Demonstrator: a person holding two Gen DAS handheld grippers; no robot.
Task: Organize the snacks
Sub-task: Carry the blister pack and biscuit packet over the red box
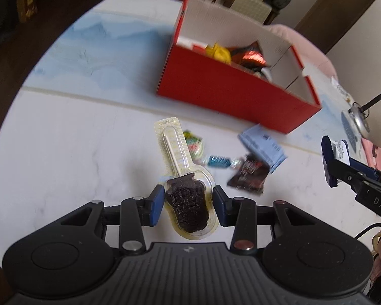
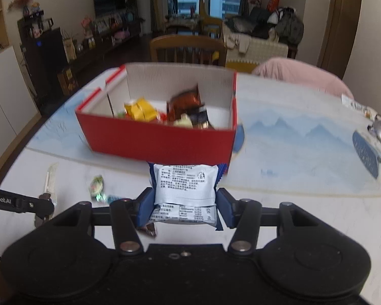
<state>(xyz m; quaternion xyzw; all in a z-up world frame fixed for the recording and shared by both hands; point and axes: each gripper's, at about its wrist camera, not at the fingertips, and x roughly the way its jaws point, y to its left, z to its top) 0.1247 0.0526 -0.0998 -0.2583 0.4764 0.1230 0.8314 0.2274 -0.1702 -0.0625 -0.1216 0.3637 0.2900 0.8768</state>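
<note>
While both claws are loaded, what the coming move turns on is that the red box (image 2: pixel 162 139) lies ahead of each, farther across the table (image 1: pixel 63 152): straight in front of the right gripper (image 2: pixel 185 203), ahead and to the right of the left gripper (image 1: pixel 188 203). The right claw is clamped on a white-and-blue snack packet (image 2: pixel 185 185), just short of the box's near wall, so I judge it the nearer. The left claw pinches a dark lollipop in clear wrap (image 1: pixel 185 203) by its head, long axis and stick pointing away, well short of the box.
</note>
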